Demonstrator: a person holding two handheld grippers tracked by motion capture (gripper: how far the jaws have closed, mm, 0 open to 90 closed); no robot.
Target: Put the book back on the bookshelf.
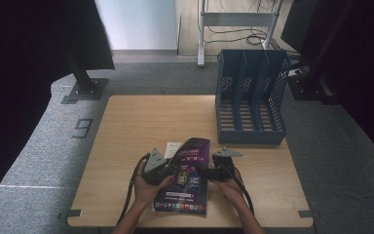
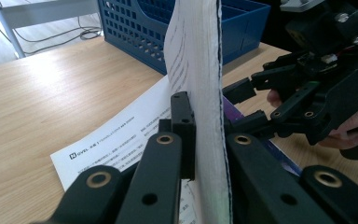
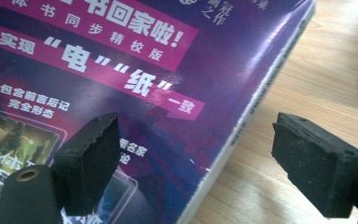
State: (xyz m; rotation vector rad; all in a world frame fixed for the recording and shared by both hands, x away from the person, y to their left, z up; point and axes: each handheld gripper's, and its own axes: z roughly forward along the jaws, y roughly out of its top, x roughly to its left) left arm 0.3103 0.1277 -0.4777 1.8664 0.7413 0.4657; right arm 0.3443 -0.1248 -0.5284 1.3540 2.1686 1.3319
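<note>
A purple-covered book lies near the table's front edge, its far left part lifted and curled. My left gripper is shut on that raised part. In the left gripper view the jaws clamp a thick white block of pages that stands upright. My right gripper reaches in from the right, open, level with the book's right edge. In the right gripper view one pad hangs over the purple cover and the other over bare wood; neither touches. The left gripper view shows the right gripper just beyond the pages.
A white printed sheet lies under the book's far left corner. A blue mesh file rack with several slots stands at the back right of the wooden table. Black stands and cables sit on the floor beyond.
</note>
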